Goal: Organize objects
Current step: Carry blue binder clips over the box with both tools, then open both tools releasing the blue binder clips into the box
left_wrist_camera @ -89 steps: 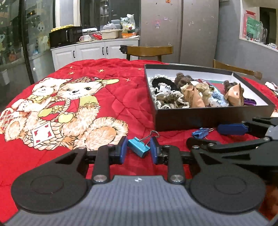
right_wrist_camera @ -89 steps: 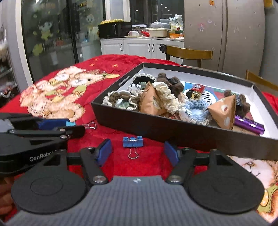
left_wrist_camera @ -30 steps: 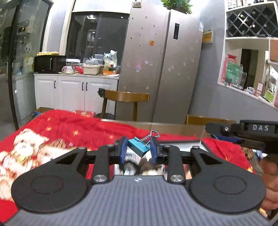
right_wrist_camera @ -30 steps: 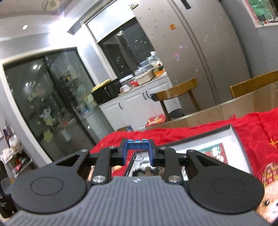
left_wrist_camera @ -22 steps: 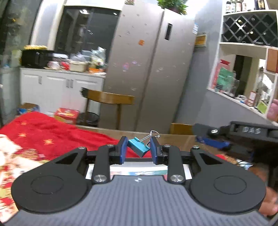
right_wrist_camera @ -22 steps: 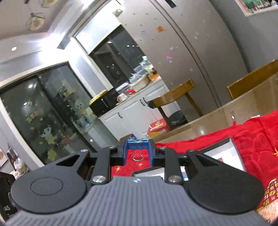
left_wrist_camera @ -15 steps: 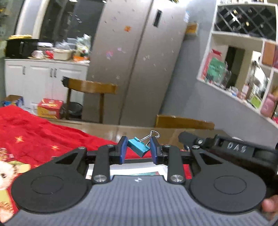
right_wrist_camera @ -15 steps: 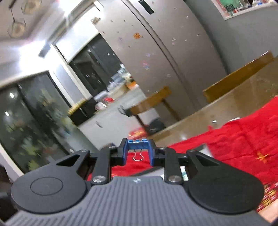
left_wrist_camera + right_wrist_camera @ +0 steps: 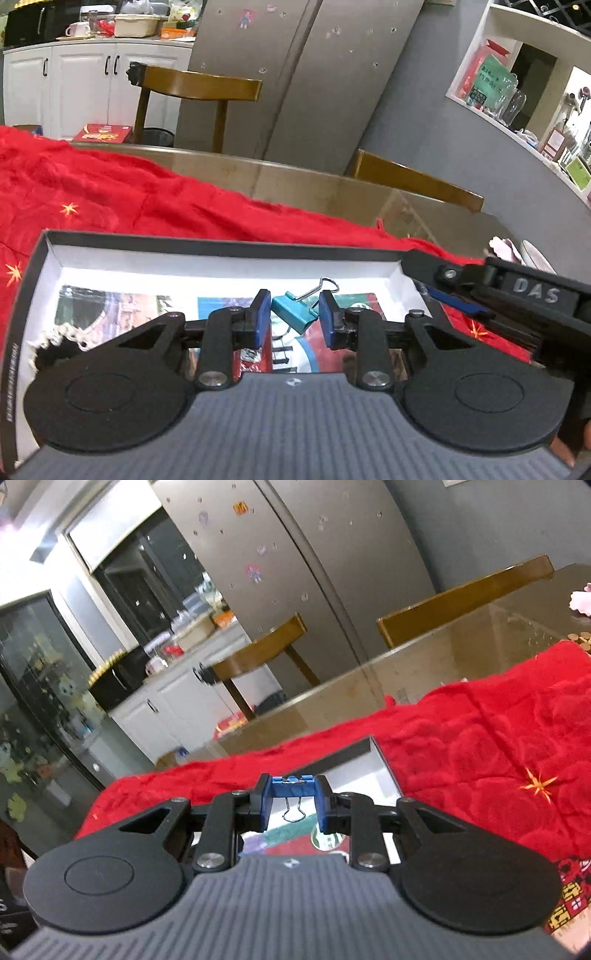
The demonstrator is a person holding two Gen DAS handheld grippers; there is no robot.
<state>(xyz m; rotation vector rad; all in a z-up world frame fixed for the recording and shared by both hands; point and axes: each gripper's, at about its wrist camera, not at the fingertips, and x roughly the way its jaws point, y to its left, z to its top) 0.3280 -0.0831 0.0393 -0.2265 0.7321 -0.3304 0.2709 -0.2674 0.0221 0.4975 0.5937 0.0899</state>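
Pinching a teal binder clip [image 9: 293, 316] in my left gripper [image 9: 295, 319] and a blue binder clip [image 9: 292, 789] in my right gripper [image 9: 291, 799], I hold both over the box [image 9: 221, 246] below for dropping in.

The left tongs [image 9: 295, 317] clamp a teal clip [image 9: 293, 316], tilted, its wire handle pointing up and right, over an open box [image 9: 221, 258] with a white inner wall. The box sits on a red blanket [image 9: 110, 199]. The right tongs [image 9: 458, 301] reach in from the right at the box's far right corner.
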